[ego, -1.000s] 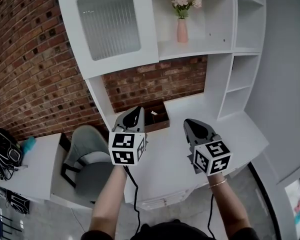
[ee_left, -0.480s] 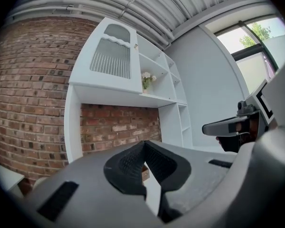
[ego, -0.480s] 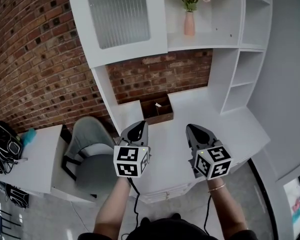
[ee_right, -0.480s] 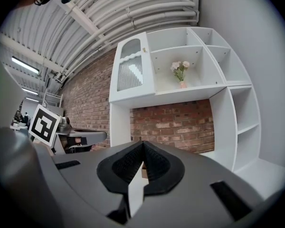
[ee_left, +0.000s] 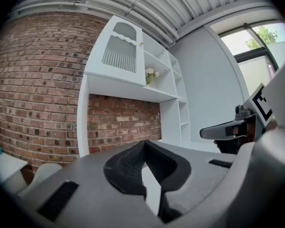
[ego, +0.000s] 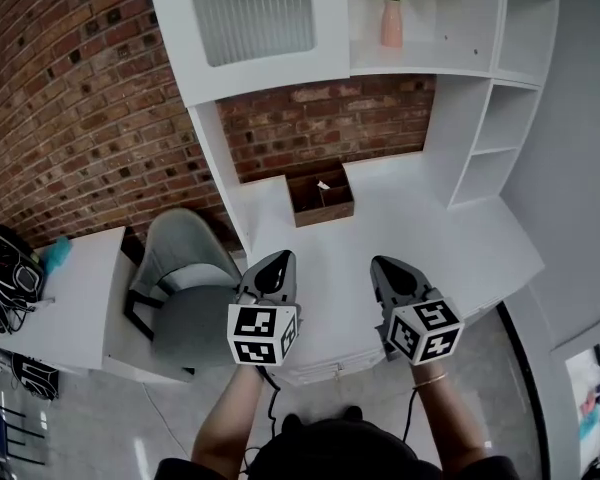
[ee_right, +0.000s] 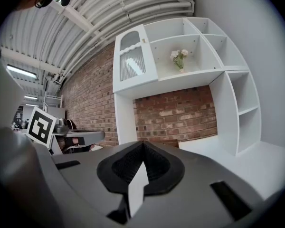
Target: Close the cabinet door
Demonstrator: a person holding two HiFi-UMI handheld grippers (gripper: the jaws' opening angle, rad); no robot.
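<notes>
Fingers (ego: 276, 270) well below cabinet door (ego: 255, 18)

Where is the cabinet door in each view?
Head view: door at top centre, left of the vase.
Left gripper view: door upper left of centre, vase at its lower right.
Right gripper view: door upper left of centre, vase to its right.
Shared landmark: the vase, right of the door in all three.
</notes>
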